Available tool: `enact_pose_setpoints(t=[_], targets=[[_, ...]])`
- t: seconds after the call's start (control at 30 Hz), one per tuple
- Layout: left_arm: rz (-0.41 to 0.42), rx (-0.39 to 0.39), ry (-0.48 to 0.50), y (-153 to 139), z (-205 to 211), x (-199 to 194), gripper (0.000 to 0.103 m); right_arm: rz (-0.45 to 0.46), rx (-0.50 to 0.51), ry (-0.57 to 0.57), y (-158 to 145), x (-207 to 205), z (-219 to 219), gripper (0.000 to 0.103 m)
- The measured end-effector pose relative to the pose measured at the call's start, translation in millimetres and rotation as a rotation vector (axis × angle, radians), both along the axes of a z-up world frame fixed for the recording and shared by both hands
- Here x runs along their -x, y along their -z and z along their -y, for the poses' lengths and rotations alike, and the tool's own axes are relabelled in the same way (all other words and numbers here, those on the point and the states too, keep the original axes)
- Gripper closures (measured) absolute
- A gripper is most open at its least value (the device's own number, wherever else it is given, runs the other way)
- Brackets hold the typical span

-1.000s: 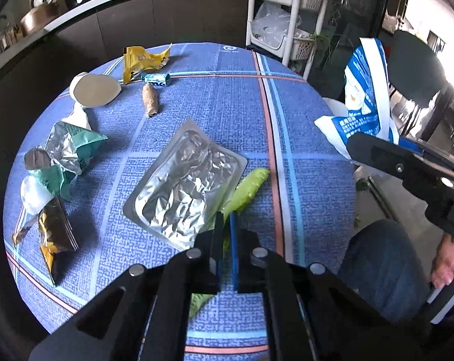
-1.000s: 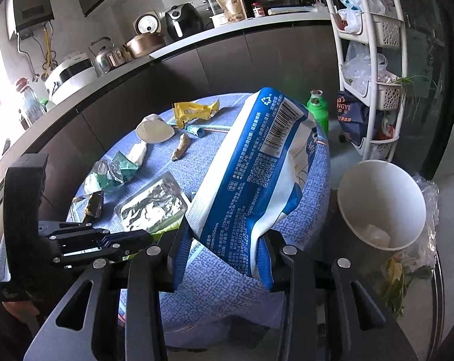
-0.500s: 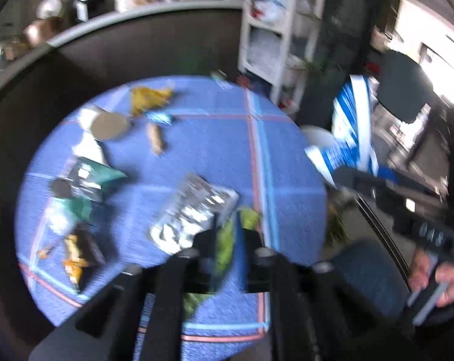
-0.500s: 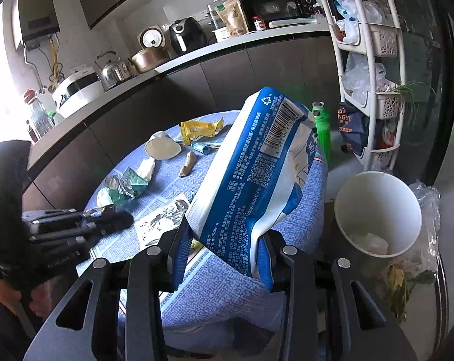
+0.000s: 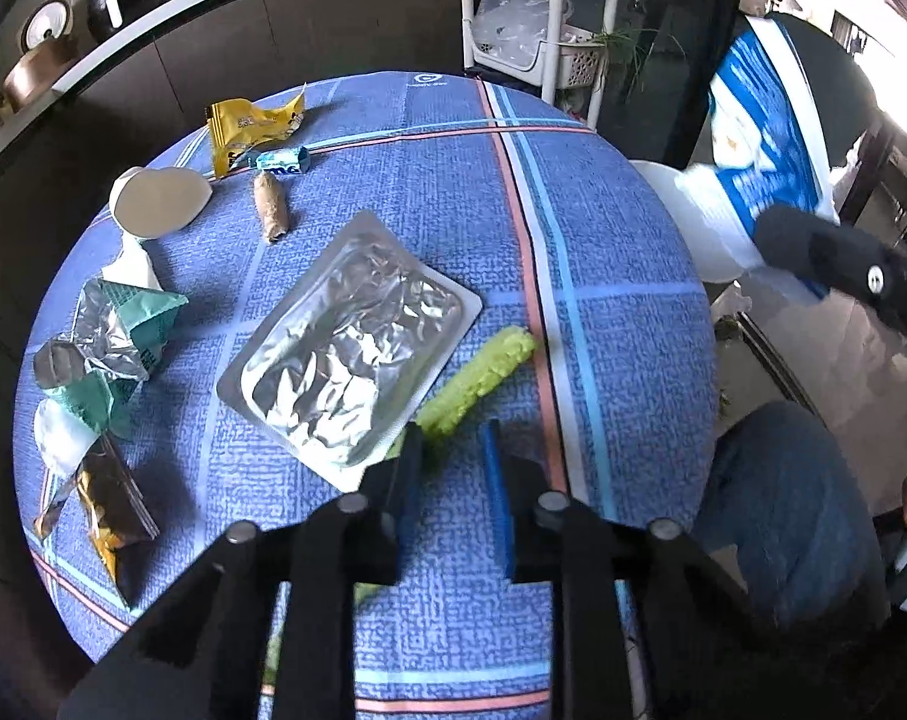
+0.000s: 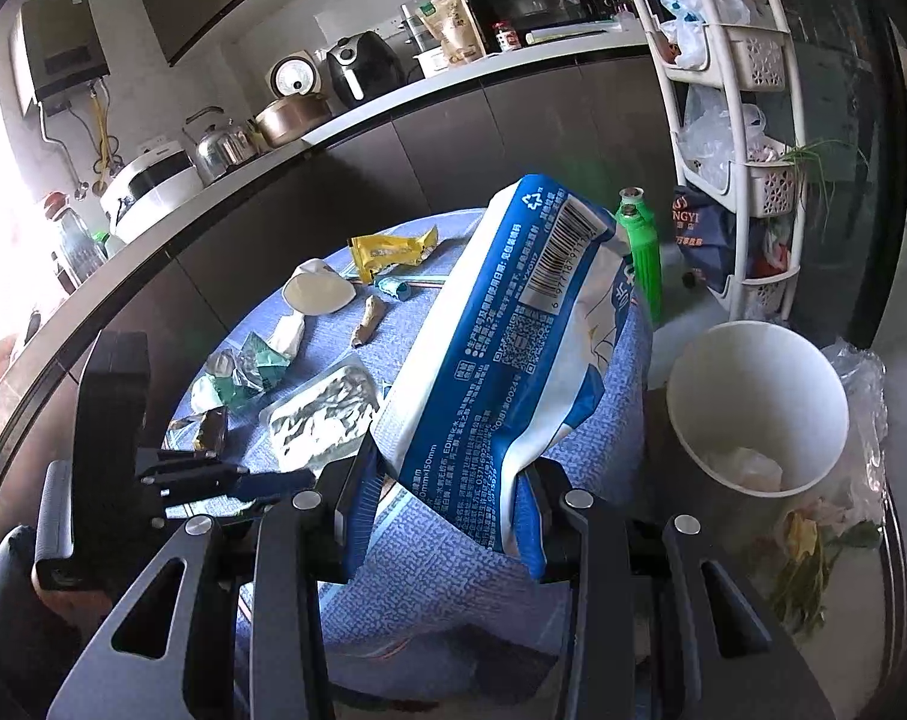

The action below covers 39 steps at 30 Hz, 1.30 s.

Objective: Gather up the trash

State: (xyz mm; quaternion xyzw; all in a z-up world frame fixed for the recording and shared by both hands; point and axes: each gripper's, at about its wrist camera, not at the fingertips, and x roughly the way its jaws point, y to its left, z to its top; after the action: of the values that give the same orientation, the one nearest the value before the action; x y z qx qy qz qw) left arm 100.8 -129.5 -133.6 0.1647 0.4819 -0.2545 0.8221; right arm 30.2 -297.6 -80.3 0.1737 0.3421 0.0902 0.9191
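Observation:
A crinkled green wrapper [image 5: 477, 378] lies on the blue checked round table [image 5: 621, 312], beside a silver foil tray [image 5: 351, 348]. My left gripper [image 5: 450, 444] hovers low over the wrapper's near end. Its jaws stand apart and are closing, with the wrapper running under the left finger; the pads do not press on it. My right gripper [image 6: 447, 480] is shut on a large blue and white plastic bag [image 6: 513, 330], held up past the table's right edge near a white bin [image 6: 759, 360].
More litter lies across the table's left and far side: a yellow wrapper [image 5: 243, 126], a teal candy wrapper [image 5: 282, 161], a brown roll [image 5: 270, 207], a crushed paper cup [image 5: 156, 204], a green-silver wrapper [image 5: 123, 330], a gold-black wrapper [image 5: 114, 504]. A white shelf rack [image 6: 747, 120] stands behind the bin.
My left gripper's jaws, shut a second ago, now stand apart over the green wrapper's near end. The right gripper and its bag have stayed put.

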Motion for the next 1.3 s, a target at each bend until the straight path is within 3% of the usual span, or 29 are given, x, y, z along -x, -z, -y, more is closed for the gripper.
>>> enact_pose_setpoints(t=[0.07, 0.1, 0.23, 0.33, 0.43, 0.6, 0.77, 0.97, 1.07, 1.2, 1.3], targets=[[0.016, 0.004, -0.008, -1, 1, -3, 0.047, -0.004, 0.001, -0.002, 1, -1, 0, 0.067], [0.041, -0.009, -0.016, -2, 2, -3, 0.045, -0.005, 0.002, -0.002, 1, -1, 0, 0.067], [0.041, -0.029, -0.006, 0, 3, -5, 0.046, -0.009, -0.004, 0.003, 2, -2, 1, 0.067], [0.039, -0.011, -0.020, -3, -1, -12, 0.055, -0.016, -0.005, 0.001, 4, -2, 1, 0.067], [0.061, 0.004, -0.021, -12, -5, -16, 0.057, -0.019, -0.007, 0.001, 5, -3, 1, 0.067], [0.021, -0.012, 0.074, -7, -3, -19, 0.058, -0.020, -0.007, -0.002, 5, -2, 0, 0.067], [0.013, -0.069, 0.123, -2, -3, -23, 0.077, -0.022, -0.007, 0.000, 5, -2, 1, 0.067], [0.006, -0.072, 0.108, 1, -3, -37, 0.073, -0.028, -0.008, -0.010, 6, -2, -2, 0.067], [-0.011, -0.059, 0.143, -1, 1, -34, 0.073, -0.028, -0.007, -0.008, 6, -2, -3, 0.067], [0.007, -0.103, 0.195, 2, 9, -26, 0.073, -0.034, -0.012, -0.006, 7, -2, -3, 0.067], [0.004, -0.104, 0.189, 3, 8, -29, 0.068, -0.034, -0.013, -0.004, 7, -2, -3, 0.067]])
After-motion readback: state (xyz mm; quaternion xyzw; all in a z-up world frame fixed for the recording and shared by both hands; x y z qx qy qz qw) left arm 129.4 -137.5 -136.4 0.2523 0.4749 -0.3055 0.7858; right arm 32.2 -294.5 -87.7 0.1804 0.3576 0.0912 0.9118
